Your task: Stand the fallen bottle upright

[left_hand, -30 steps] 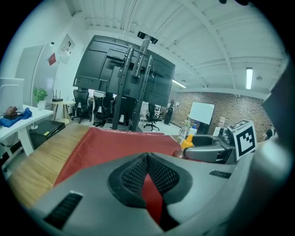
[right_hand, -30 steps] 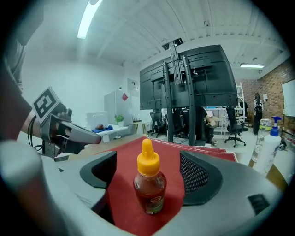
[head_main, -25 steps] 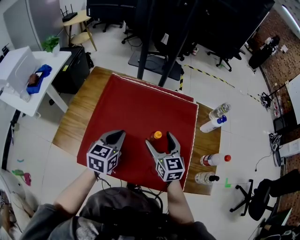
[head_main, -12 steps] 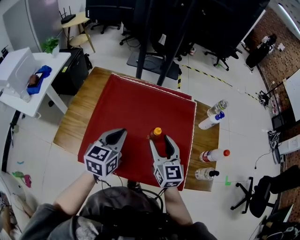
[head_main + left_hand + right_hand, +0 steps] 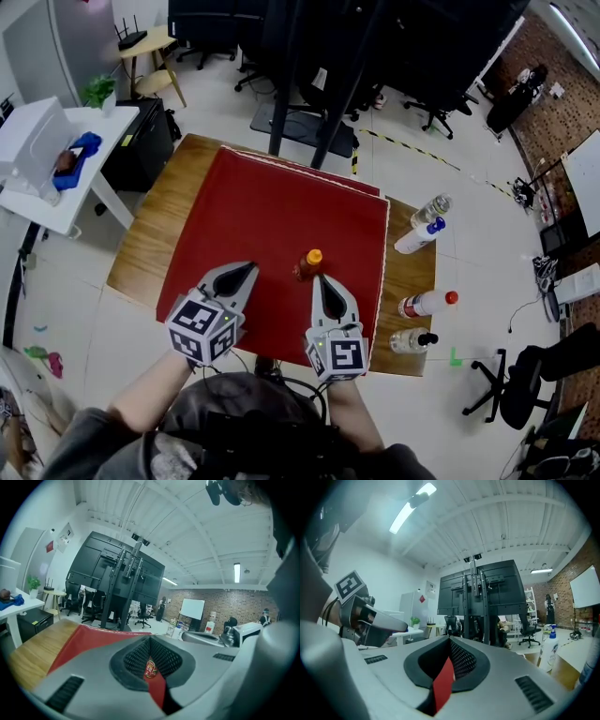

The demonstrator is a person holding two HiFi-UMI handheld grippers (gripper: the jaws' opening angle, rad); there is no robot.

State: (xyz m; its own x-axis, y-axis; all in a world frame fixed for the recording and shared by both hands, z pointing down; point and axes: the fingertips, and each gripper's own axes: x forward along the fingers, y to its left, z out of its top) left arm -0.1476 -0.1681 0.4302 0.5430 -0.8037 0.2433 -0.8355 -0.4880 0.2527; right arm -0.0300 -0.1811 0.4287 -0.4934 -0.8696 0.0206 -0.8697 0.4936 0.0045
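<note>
Bottle (image 5: 309,263) w/ orange cap is standing upright on red cloth (image 5: 272,211), near table's (image 5: 150,239) front edge, approx mid-width. L gripper (image 5: 249,268) is hovering just front-left of it, jaws pressing together, empty. R gripper (image 5: 321,279) is hovering just in front of bottle, jaws having just been closing, now meeting w/ nothing between. Other bottles (image 5: 419,237) are lying along table's right edge, prob. all on their sides

Matt red cloth (image 5: 281,220), wooden table (image 5: 155,239)
</note>
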